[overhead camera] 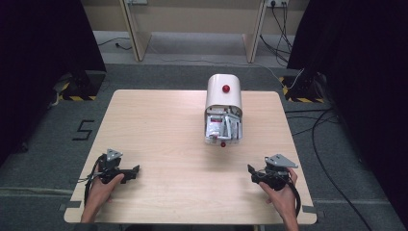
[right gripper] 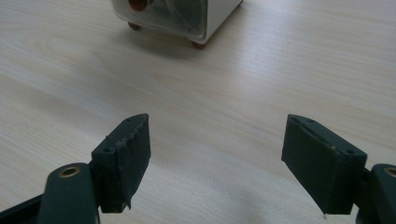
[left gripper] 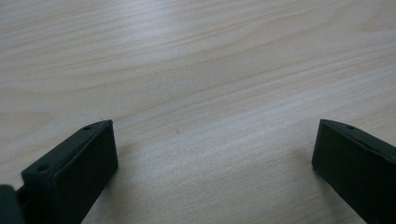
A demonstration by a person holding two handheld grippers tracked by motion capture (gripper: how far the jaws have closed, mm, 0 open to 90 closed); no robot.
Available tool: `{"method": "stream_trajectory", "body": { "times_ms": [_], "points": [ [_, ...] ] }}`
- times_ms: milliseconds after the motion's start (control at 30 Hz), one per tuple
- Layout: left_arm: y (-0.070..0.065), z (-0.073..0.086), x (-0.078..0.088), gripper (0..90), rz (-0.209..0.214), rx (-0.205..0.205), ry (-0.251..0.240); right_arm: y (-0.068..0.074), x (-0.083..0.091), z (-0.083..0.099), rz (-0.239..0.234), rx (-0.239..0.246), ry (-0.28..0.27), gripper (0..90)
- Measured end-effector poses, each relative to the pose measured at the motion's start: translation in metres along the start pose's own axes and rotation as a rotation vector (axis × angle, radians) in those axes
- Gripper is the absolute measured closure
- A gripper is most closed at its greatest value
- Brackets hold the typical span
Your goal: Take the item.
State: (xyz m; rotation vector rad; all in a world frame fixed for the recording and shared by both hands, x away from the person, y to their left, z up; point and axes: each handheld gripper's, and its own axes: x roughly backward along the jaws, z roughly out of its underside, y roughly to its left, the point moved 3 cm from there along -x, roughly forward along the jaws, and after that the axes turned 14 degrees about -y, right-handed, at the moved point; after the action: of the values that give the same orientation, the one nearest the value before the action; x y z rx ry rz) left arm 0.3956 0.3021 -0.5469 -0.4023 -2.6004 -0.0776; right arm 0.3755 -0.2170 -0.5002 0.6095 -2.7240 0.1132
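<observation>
Resting near the table's [overhead camera: 159, 125] front corners, the left gripper [overhead camera: 129, 173] and right gripper [overhead camera: 255, 174] both gaped wide, empty. Mid-table stood a white box [overhead camera: 223, 94], well apart; it looked rigid, smooth, light, its red knob [overhead camera: 225, 88] likeliest to grip.

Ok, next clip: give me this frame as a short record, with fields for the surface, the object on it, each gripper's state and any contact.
surface: light wooden table
object: white rounded box with a red knob on top, clear front facing the person, small items inside that I cannot identify
object position: far centre of the table, slightly right
left gripper: fingers open, low over bare wood near the front left edge
right gripper: fingers open, near the front right edge, aimed toward the box
contact: neither gripper touches the box
</observation>
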Motion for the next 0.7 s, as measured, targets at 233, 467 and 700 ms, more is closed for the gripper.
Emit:
{"method": "stream_trajectory", "body": {
  "times_ms": [233,467,700],
  "points": [
    [0.000,0.000,0.000,0.0,0.000,0.000,0.000,0.008,0.009,-0.015,-0.016,0.006,-0.042,25.4],
    [0.000,0.000,0.000,0.0,0.000,0.000,0.000,0.016,0.015,-0.026,-0.025,0.016,-0.068,26.9],
    [0.000,0.000,0.000,0.0,0.000,0.000,0.000,0.025,0.022,-0.041,-0.041,0.029,-0.110,28.1]
  ]
}}
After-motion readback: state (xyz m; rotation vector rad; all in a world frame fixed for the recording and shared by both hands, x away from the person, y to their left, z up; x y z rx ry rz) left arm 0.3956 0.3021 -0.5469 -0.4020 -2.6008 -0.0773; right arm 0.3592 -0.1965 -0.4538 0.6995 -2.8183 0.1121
